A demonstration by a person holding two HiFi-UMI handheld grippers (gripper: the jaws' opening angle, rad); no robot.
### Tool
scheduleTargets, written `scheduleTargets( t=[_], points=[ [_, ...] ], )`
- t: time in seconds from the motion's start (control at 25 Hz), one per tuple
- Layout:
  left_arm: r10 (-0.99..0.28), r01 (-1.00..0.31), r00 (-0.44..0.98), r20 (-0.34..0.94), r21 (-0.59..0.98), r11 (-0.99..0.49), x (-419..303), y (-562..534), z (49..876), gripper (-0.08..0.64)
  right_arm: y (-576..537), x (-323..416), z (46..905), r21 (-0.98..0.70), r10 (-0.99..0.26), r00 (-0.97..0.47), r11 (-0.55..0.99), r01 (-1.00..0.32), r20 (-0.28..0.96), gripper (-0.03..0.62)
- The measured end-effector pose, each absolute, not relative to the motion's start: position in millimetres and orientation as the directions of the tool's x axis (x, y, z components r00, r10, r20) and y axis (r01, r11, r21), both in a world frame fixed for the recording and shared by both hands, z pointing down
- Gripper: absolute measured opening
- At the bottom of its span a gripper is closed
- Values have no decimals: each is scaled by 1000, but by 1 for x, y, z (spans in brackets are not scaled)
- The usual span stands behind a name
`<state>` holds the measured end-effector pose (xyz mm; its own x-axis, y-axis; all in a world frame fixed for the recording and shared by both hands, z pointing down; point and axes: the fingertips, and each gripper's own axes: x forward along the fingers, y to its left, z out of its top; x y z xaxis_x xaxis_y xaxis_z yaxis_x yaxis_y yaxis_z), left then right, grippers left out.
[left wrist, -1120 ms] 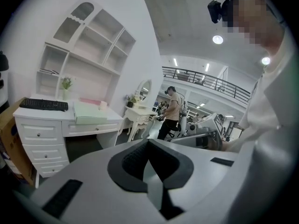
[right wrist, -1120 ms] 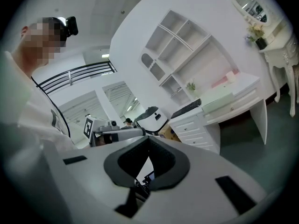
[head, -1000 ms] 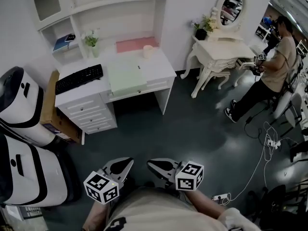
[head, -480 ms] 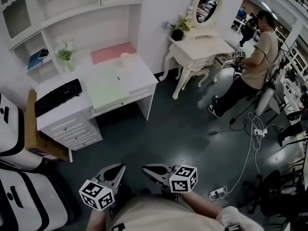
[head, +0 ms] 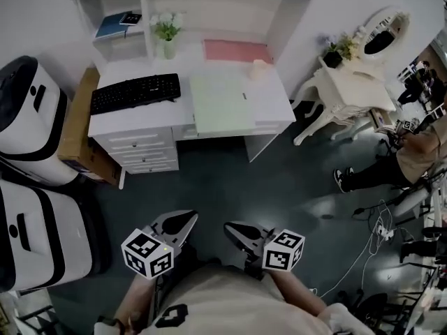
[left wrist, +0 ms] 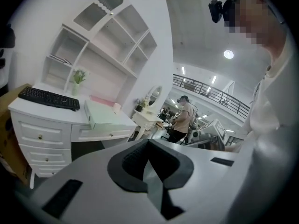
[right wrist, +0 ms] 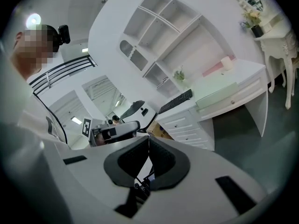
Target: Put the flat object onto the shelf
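Your left gripper (head: 184,221) and your right gripper (head: 235,229) are both shut tight with nothing in them, low by your tummy. The flat green thing (head: 222,105) lies on the white desk (head: 126,119), next to the black keyboard (head: 135,93), below the shelf (head: 145,9)

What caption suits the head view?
Left tool and right tool, both shut, face a white desk bearing a pale green board.

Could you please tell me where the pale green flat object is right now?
In the head view, the pale green flat object lies on the white desk, just right of the black keyboard and in front of the pink sheet.
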<state>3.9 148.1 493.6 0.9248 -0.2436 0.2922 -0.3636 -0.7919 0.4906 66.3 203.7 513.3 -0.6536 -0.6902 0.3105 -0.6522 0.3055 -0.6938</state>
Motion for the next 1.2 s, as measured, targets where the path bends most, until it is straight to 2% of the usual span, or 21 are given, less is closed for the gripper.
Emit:
scheduleTargets(
  t=[0.24,0.6,0.96,1.2],
  points=[
    [-254,-366,926,278,506,-781,-18,102,493,14,153,48,512,-727,-677,-663,274,-630,319,25],
    [-232,-330,940,250,489,-807,-38,45,485,14,88,43,513,-783,-727,-613,171,-598,310,25],
    [-213,-310,947,242,501,-808,-50,23,489,14,68,44,534,-931,-751,-612,-10,-365,248,25],
    [-219,-318,944,246,499,-806,-50,16,488,14,56,47,544,-954,-758,-610,-54,-294,231,25]
  ],
)
